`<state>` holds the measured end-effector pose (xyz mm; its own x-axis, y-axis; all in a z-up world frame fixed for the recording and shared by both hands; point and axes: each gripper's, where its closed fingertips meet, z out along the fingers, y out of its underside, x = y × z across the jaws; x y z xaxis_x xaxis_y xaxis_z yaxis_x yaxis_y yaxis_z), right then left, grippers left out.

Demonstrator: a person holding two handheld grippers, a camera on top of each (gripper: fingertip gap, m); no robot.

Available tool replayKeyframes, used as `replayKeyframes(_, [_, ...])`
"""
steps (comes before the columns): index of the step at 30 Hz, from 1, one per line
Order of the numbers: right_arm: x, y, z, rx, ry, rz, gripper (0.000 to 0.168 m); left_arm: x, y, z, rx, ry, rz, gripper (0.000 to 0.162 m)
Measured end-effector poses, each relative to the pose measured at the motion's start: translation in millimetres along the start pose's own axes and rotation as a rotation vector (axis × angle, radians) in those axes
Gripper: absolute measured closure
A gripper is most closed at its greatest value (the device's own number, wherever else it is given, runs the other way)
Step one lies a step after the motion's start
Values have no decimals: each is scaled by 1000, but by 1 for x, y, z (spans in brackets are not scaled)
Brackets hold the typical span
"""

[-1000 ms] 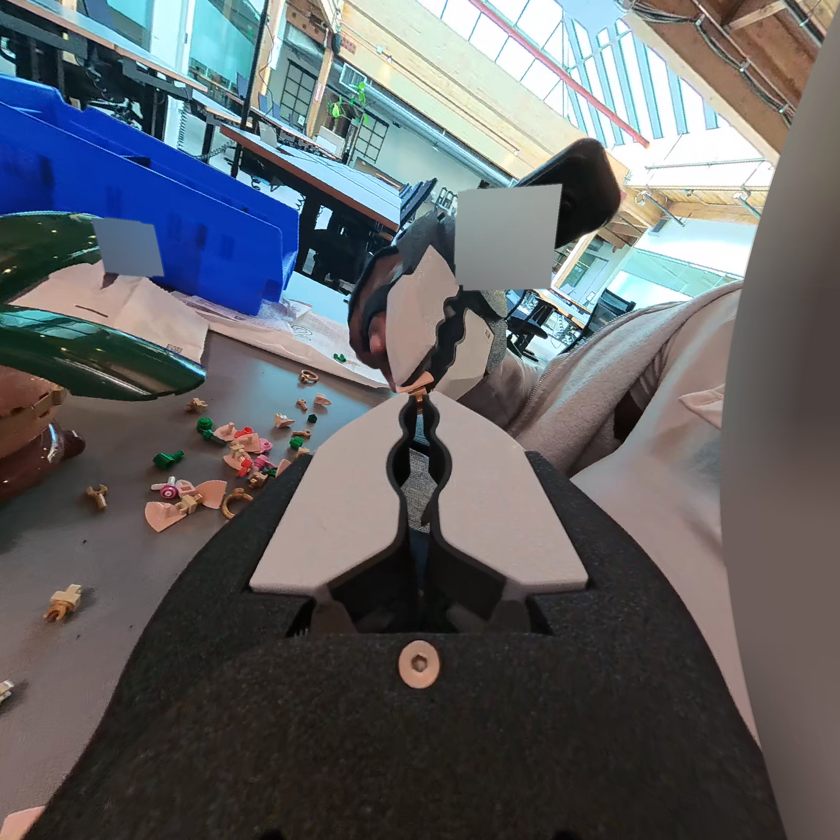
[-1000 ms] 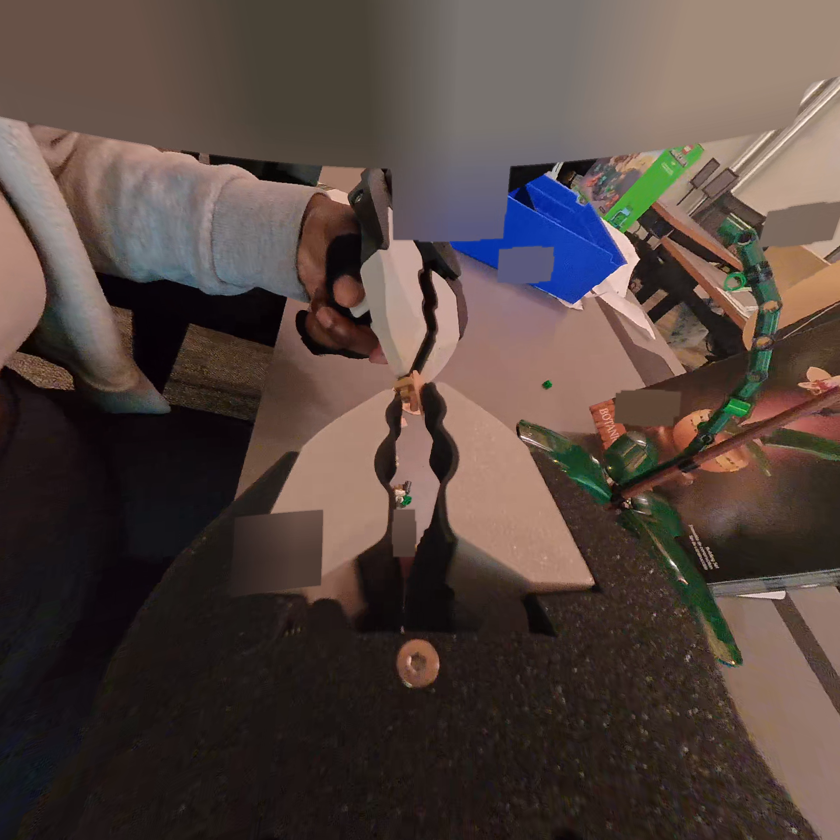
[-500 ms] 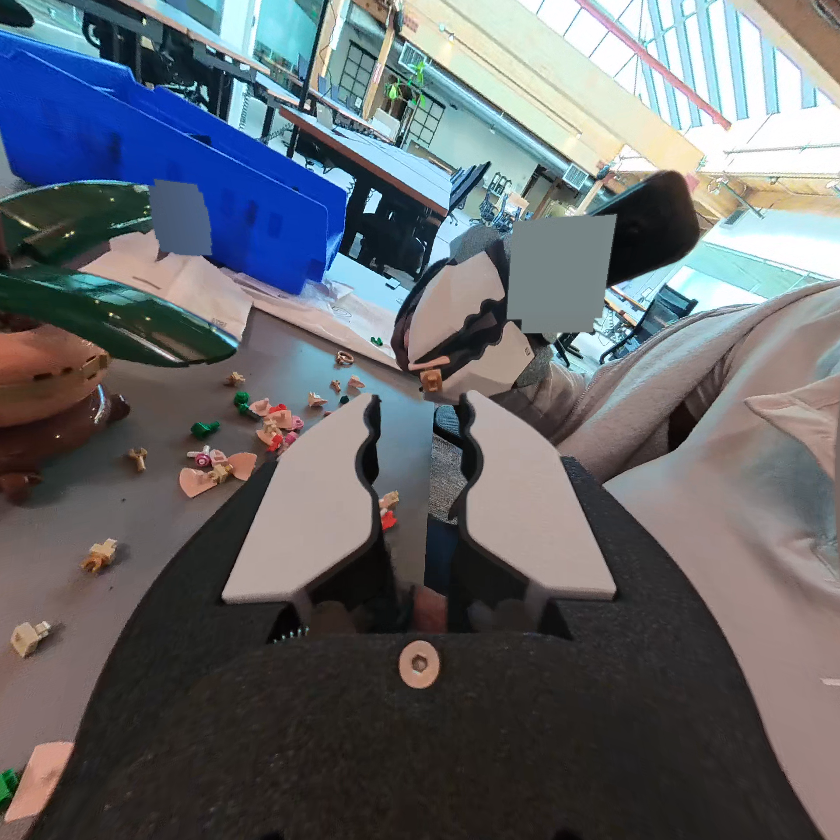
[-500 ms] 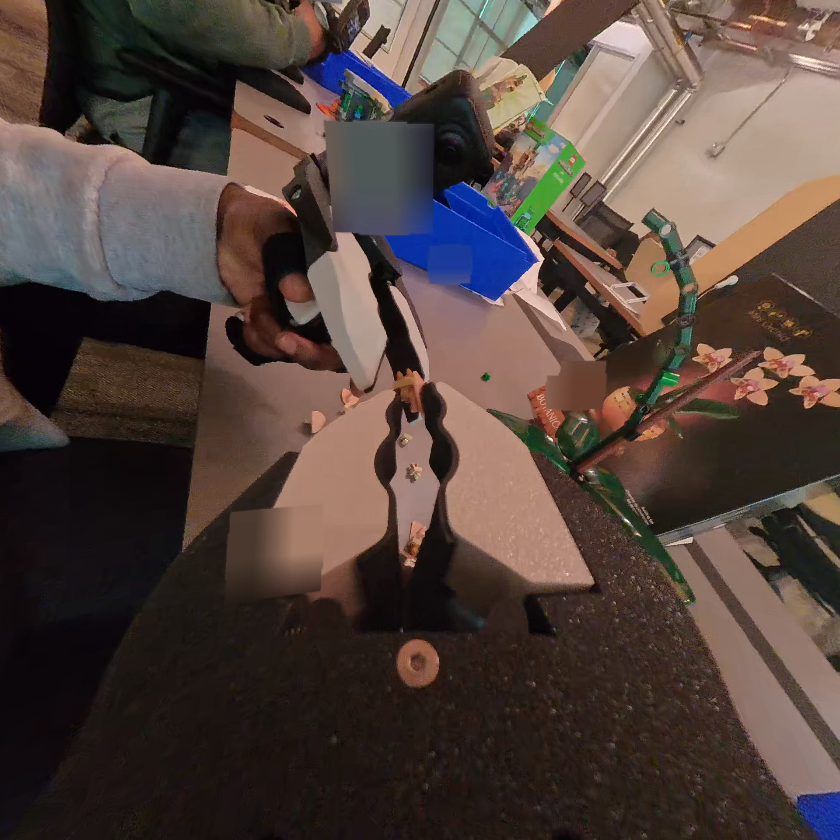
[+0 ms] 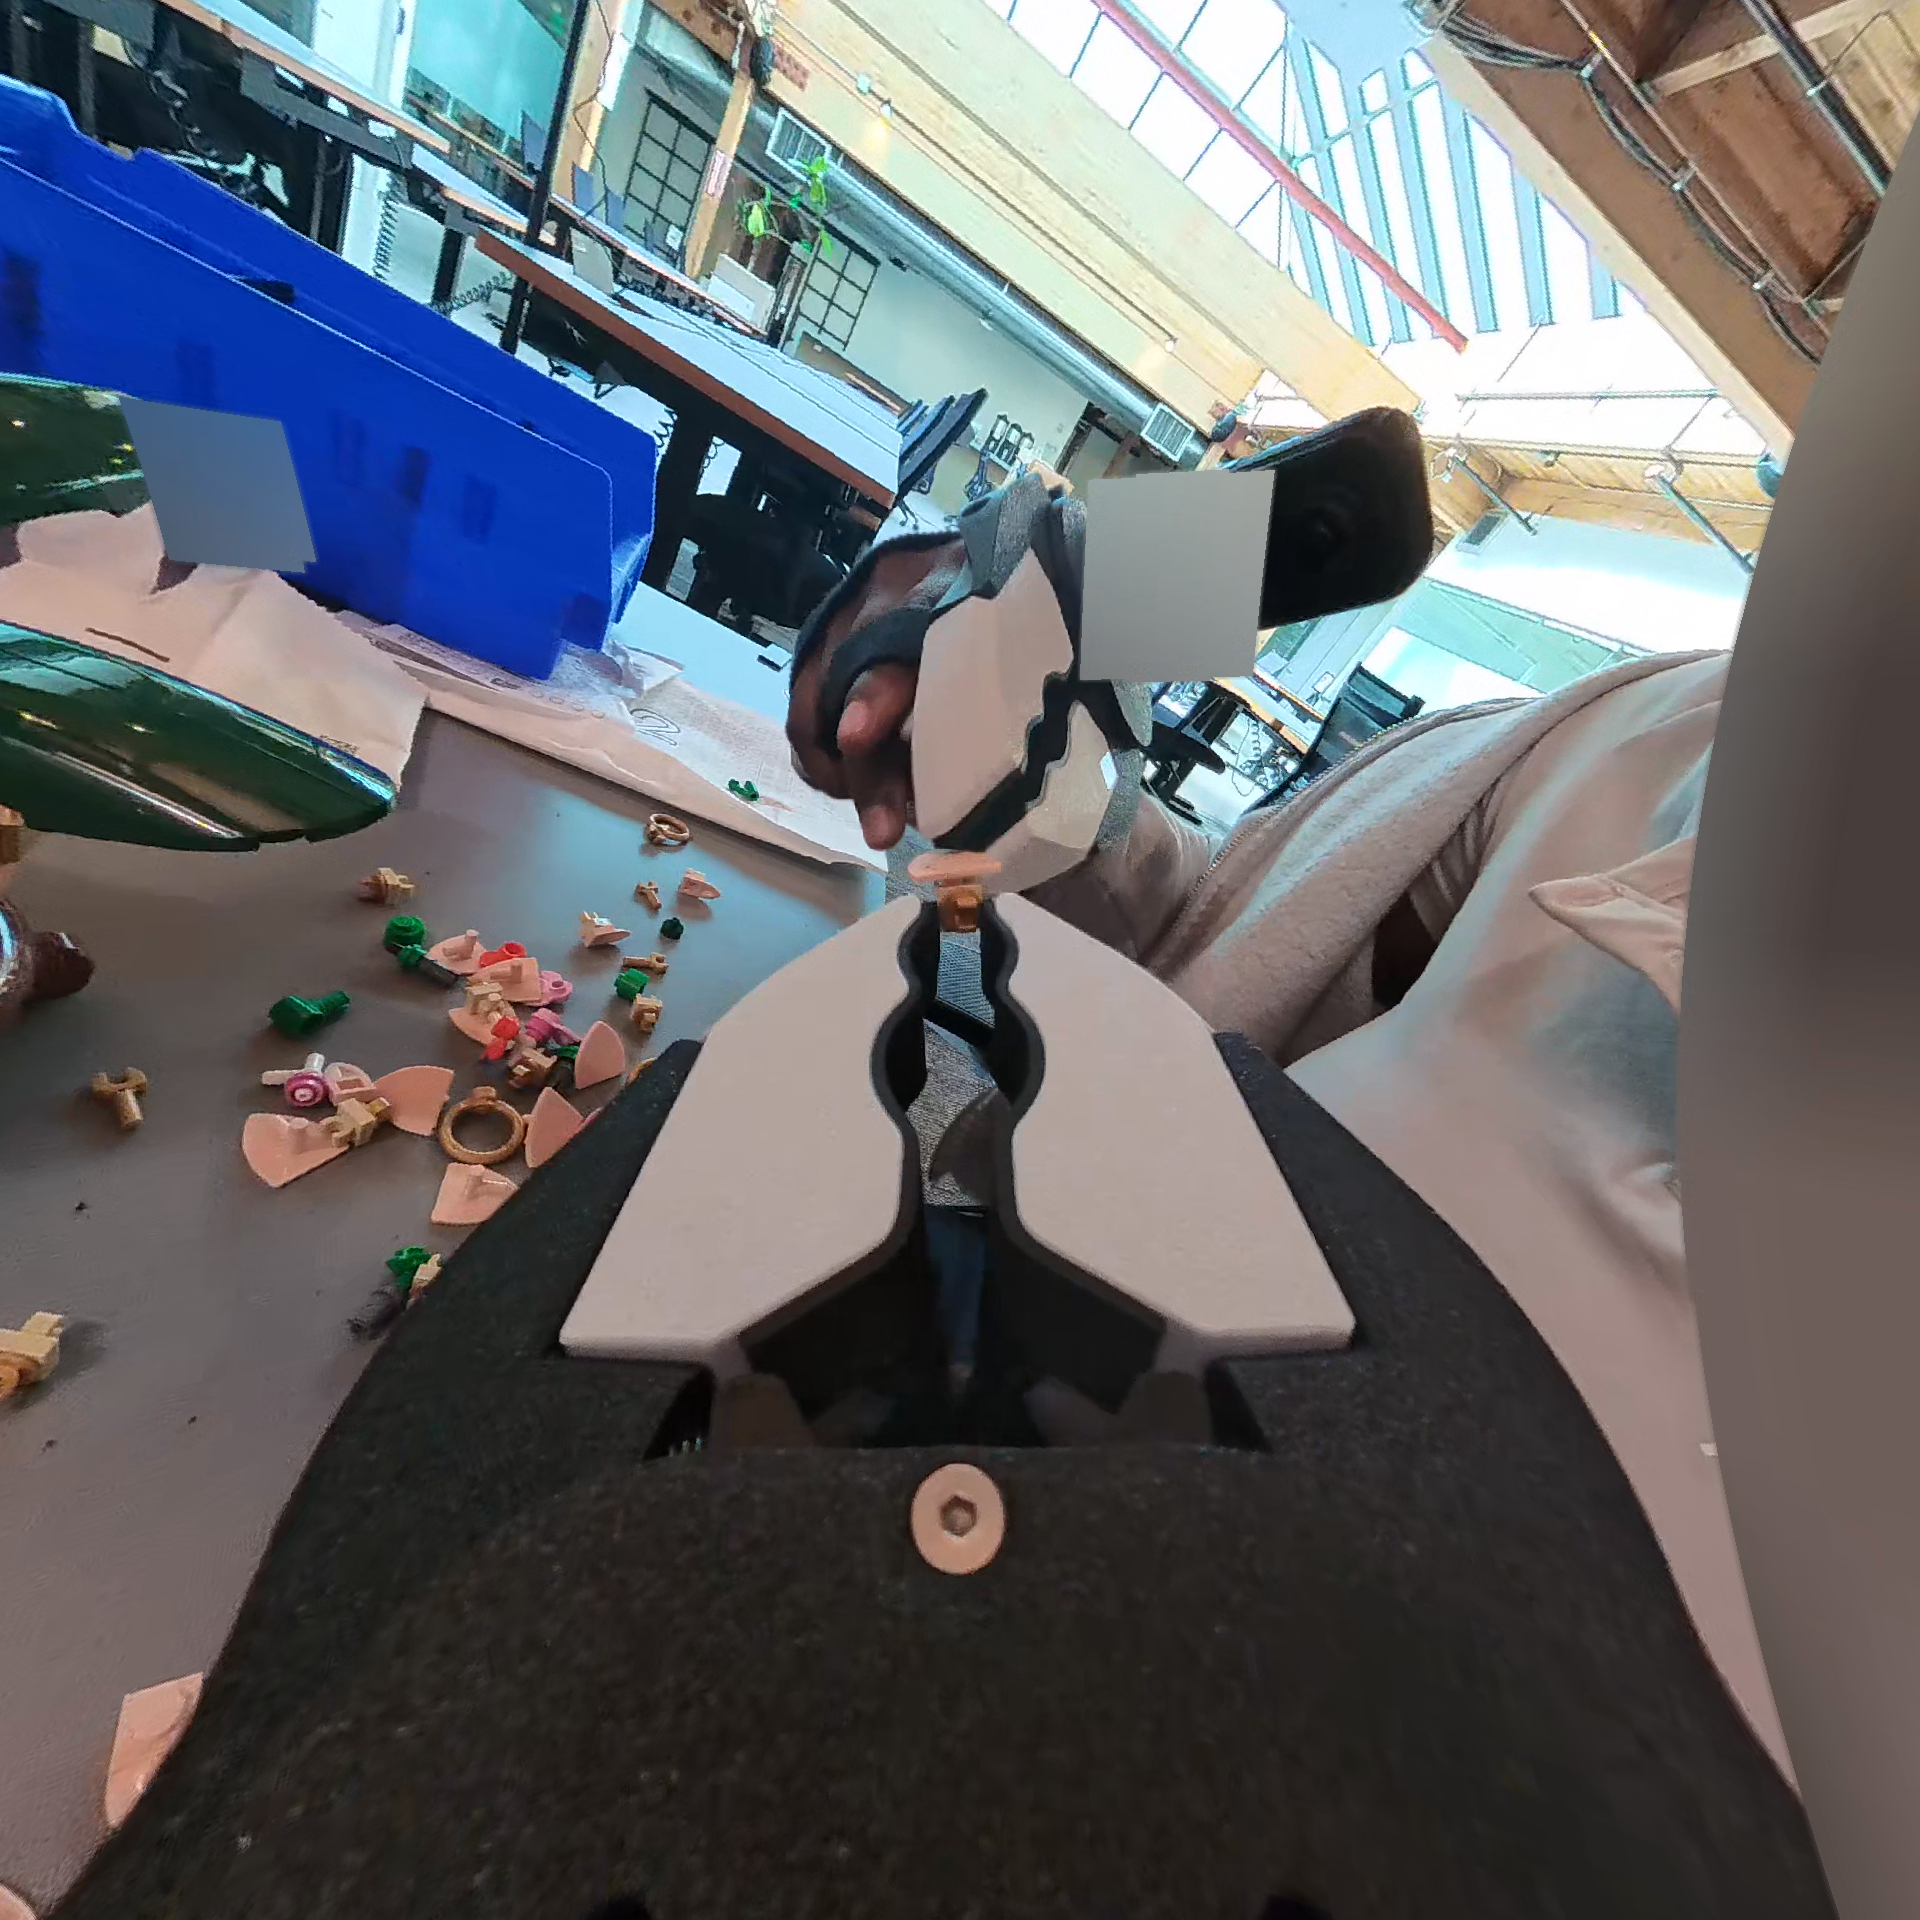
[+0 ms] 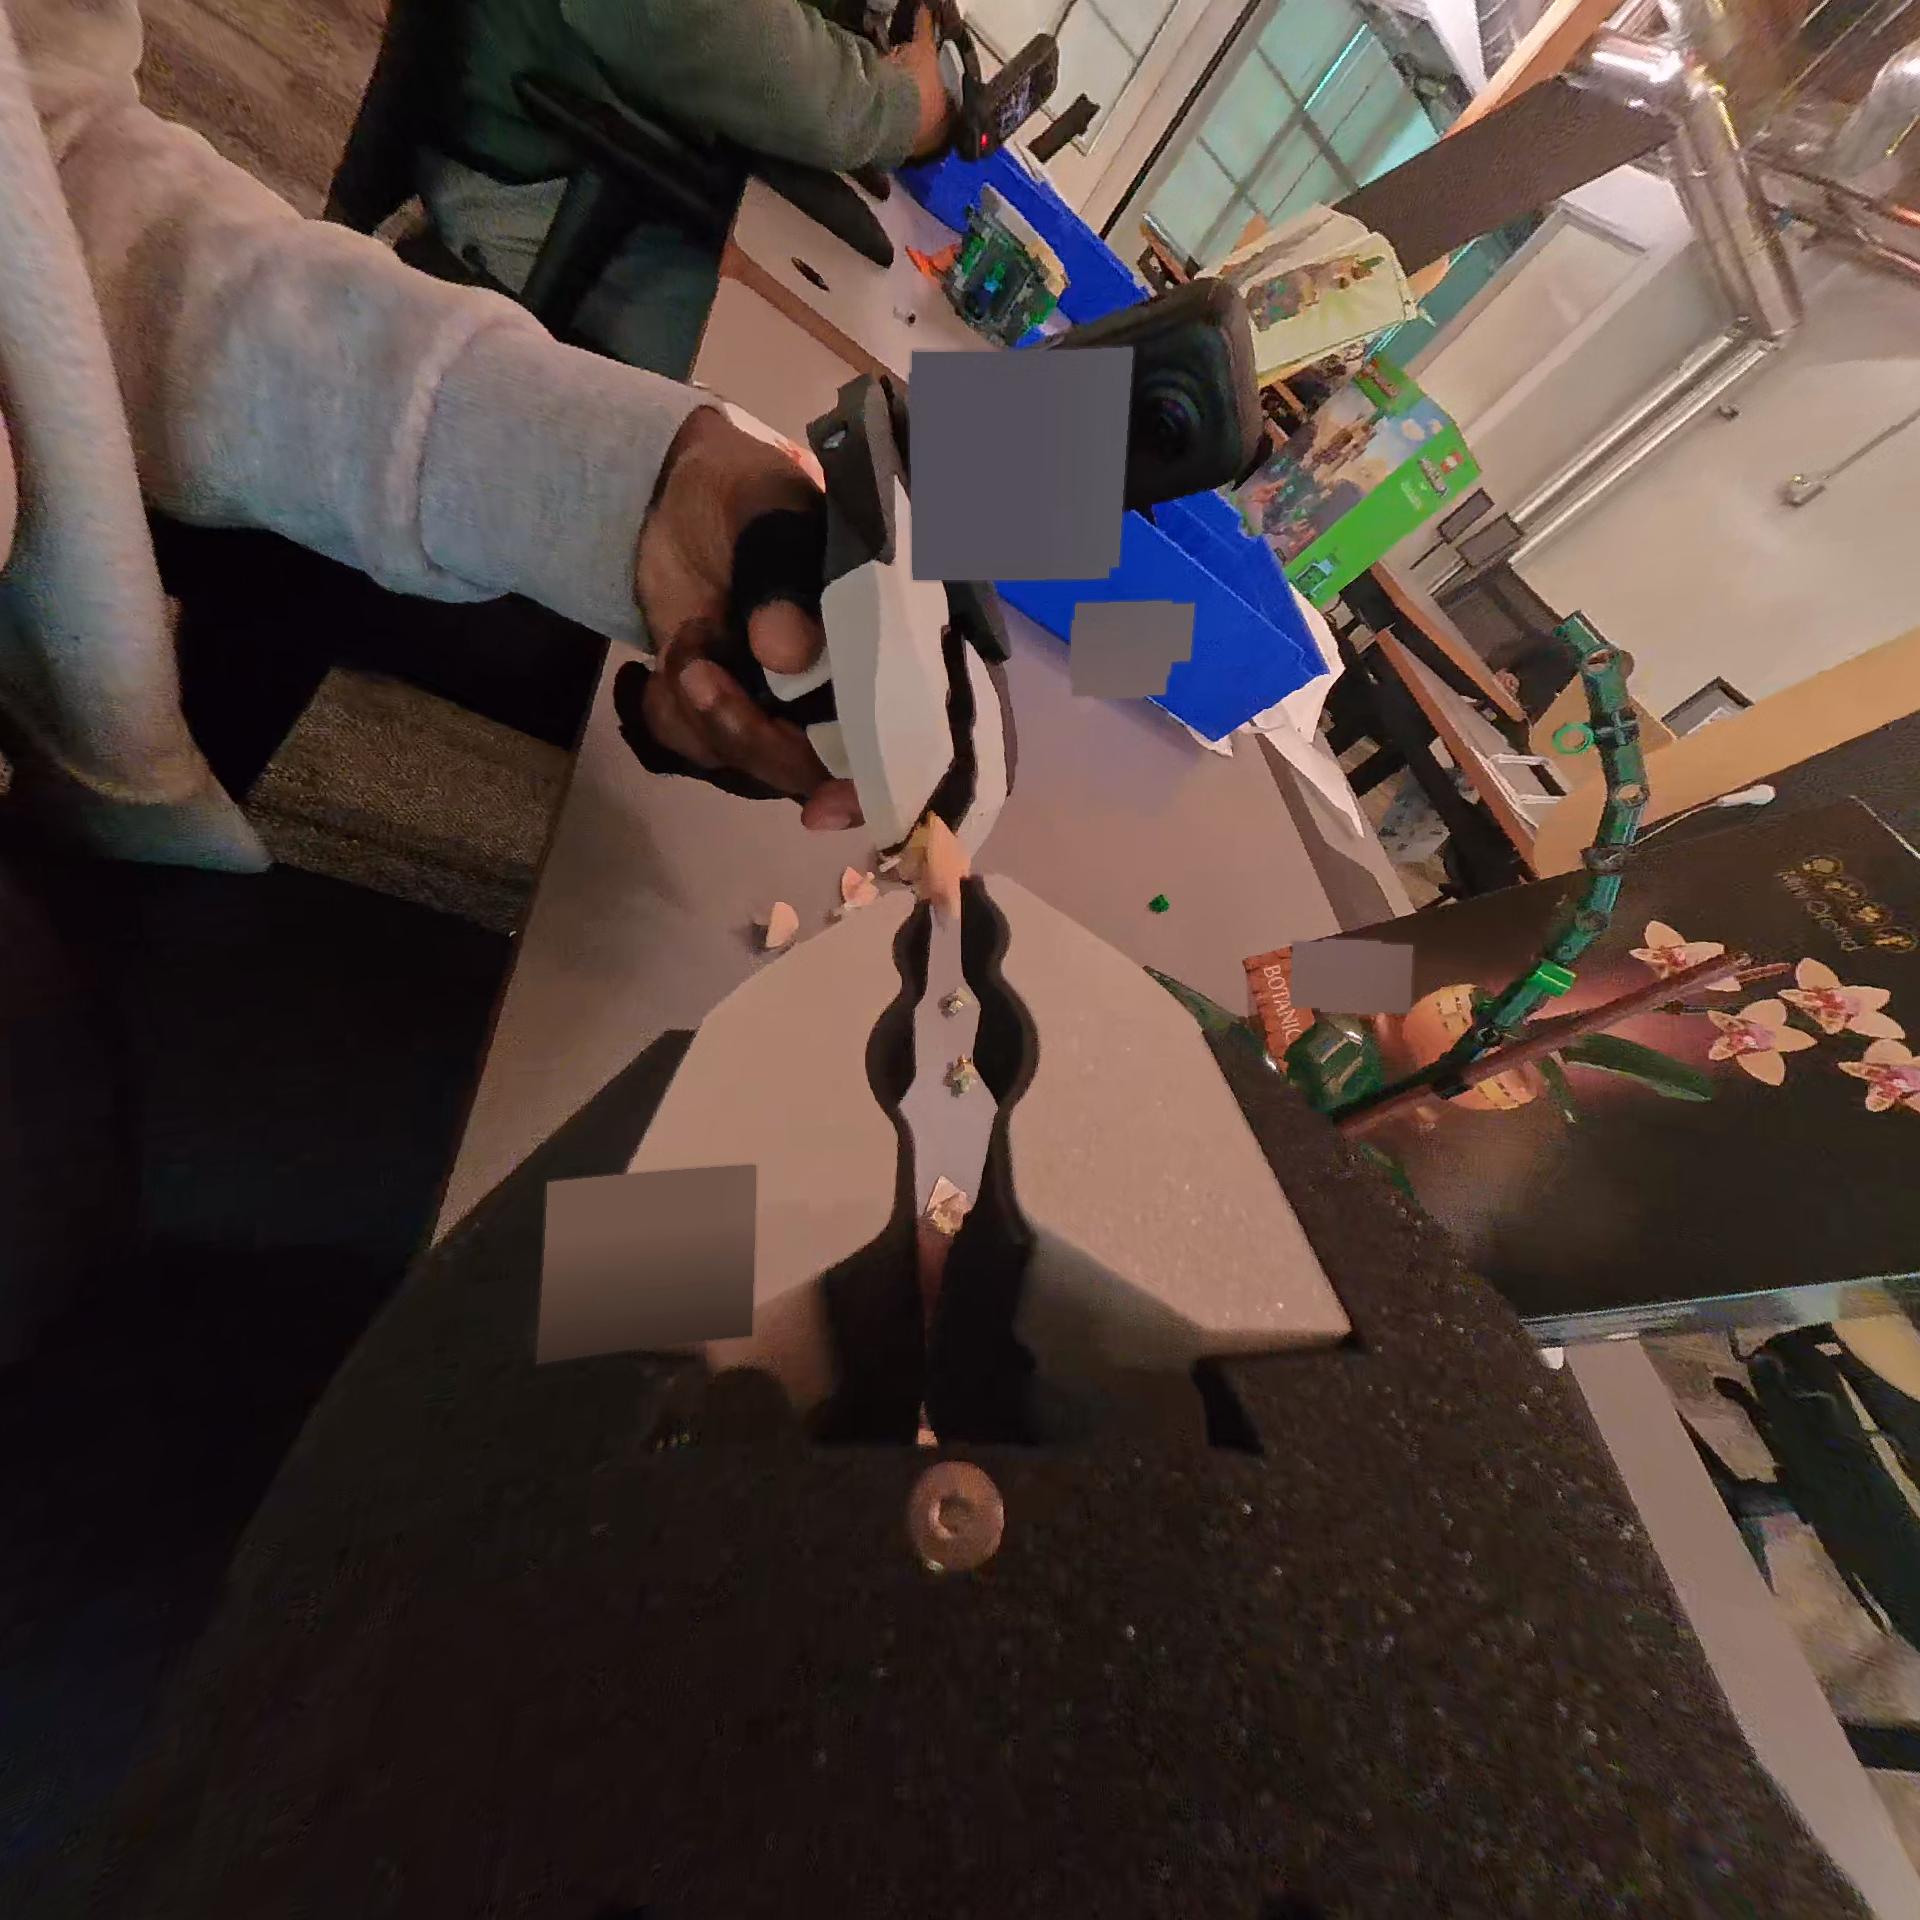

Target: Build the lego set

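Observation:
My left gripper (image 5: 957,920) is shut on a small tan connector piece (image 5: 958,906), held in the air above the near table edge. A pale pink petal piece (image 5: 951,864) sits on top of the connector, at the tips of my right gripper (image 5: 971,844), which faces mine tip to tip. In the right wrist view my right gripper (image 6: 943,906) is shut on the pale petal piece (image 6: 940,871), and the left gripper (image 6: 920,831) meets it from above. Many loose pink, tan and green pieces (image 5: 488,1039) lie on the grey table (image 5: 156,1403).
A dark green leaf (image 5: 156,748) of the partly built plant model reaches in from the left. A blue bin (image 5: 416,488) and paper bags (image 5: 260,644) lie behind. The set's box (image 6: 1714,1091) and a green stem (image 6: 1605,831) stand at the right. Another person sits at a far table. Left and right tips are no more than a few centimetres apart.
Half a second ago my left gripper was open and apart from the piece. It has since shut on the tan connector, and the two grippers are tip to tip again.

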<state>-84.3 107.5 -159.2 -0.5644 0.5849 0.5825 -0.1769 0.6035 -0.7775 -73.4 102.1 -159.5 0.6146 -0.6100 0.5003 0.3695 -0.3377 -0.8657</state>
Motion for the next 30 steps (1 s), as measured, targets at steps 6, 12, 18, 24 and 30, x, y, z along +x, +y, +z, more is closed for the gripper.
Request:
replayKeyframes(6, [-5, 5, 5, -60, -37, -50, 163, -2, 8, 1, -36, -5, -11, 156])
replayKeyframes(12, [-19, 20, 11, -87, -205, 252, 164, -18, 28, -3, -265, -217, 278, 155])
replayKeyframes(18, [-2, 23, 11, 39, -152, 562, 168, -8, 16, -6, -137, -190, 203, 156])
replayKeyframes(24, [-8, 16, 5, 25, -90, 175, 147, -4, 18, -15, -32, -19, -95, 156])
replayKeyframes(30, [-20, 3, 17, -27, -161, -121, 162, 8, 24, -11, -24, 113, -236, 156])
